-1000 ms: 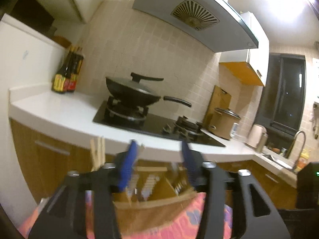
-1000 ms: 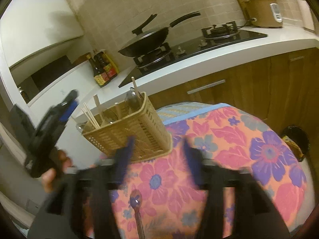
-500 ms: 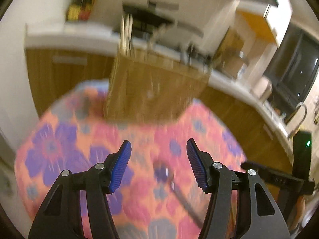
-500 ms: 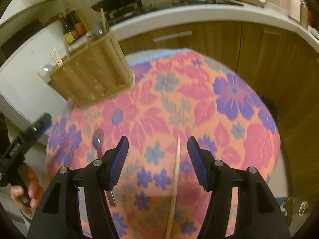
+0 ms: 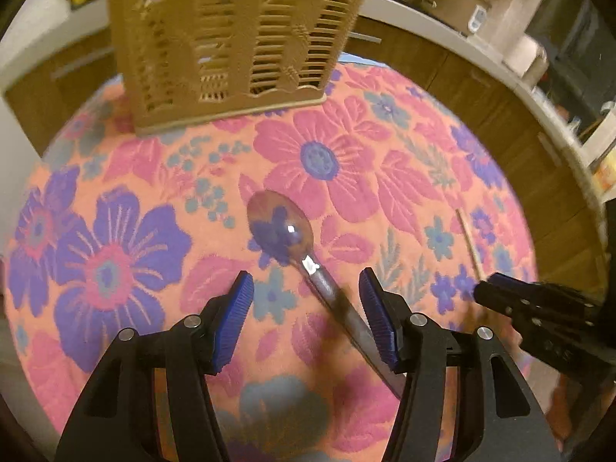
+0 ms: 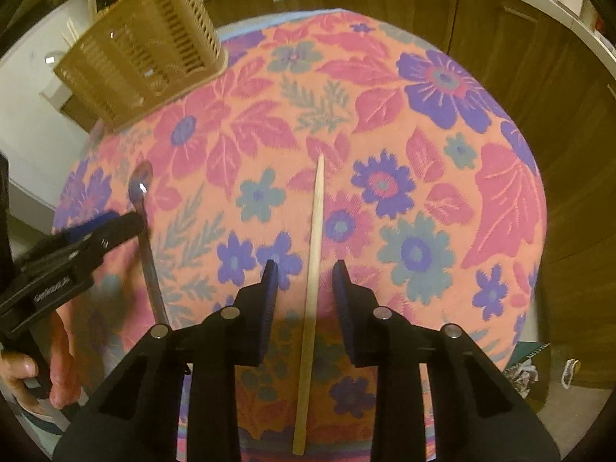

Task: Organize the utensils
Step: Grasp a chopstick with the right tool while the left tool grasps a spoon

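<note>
The left gripper (image 5: 306,296) is held low over the floral tablecloth (image 5: 115,200) and tilted down toward it, its blue-padded jaws spread wide with nothing clamped. The metal spoon (image 5: 292,246) lies flat on the cloth, its bowl just ahead of the jaws and its handle running back diagonally beneath the right-hand finger. The woven utensil basket (image 5: 231,34) stands upright at the far edge of the table, well apart from the spoon.

The right gripper (image 6: 304,273) is likewise angled down at the table, its jaws parted and straddling the wooden chopstick (image 6: 313,242), which lies lengthwise between the pads without being pinched.

Half a second earlier the left gripper was seen higher, with the spoon small and blurred; it has since been lowered over the spoon. The right gripper's jaws are now set closer together around the chopstick than before.
</note>
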Tool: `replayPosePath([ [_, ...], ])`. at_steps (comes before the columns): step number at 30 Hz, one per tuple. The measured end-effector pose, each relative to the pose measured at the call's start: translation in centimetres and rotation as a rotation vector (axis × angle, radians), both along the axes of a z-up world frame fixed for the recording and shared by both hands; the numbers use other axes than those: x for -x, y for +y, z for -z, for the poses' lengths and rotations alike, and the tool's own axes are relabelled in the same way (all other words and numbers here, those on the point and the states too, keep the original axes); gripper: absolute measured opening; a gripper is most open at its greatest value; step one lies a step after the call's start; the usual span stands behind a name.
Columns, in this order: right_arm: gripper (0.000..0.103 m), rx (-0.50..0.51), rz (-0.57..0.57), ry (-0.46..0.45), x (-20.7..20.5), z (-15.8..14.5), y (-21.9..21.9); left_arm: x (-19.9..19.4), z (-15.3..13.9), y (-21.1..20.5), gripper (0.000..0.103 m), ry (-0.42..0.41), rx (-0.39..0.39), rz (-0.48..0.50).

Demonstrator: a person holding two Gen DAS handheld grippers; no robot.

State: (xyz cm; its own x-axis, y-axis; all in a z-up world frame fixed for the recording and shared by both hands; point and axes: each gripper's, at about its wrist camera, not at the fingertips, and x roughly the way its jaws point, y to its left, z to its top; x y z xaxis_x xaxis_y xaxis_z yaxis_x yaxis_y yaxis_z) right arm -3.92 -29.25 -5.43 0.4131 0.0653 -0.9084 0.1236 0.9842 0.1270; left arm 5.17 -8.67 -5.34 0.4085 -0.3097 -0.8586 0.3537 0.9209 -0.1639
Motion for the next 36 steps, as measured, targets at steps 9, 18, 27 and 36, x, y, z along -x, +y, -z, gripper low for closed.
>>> replayPosePath([
  [9, 0.004, 0.092, -0.068, 0.015, -0.1, -0.1, 1.3, 0.3, 0.2, -3.4, 0.033, -0.100, -0.192, 0.045],
  [18, 0.004, 0.011, -0.113, -0.013, -0.8, -0.7, 2.5, 0.8, -0.5, -0.3, 0.010, -0.046, -0.090, 0.128],
  [27, 0.004, 0.000, -0.146, 0.045, -2.0, 0.1, 3.1, 1.4, -0.6, 2.1, 0.013, 0.011, -0.058, 0.195],
  [36, 0.006, -0.023, -0.191, 0.134, -4.2, 0.1, 3.3, -0.8, -0.3, 0.5, 0.040, 0.030, -0.083, 0.235],
])
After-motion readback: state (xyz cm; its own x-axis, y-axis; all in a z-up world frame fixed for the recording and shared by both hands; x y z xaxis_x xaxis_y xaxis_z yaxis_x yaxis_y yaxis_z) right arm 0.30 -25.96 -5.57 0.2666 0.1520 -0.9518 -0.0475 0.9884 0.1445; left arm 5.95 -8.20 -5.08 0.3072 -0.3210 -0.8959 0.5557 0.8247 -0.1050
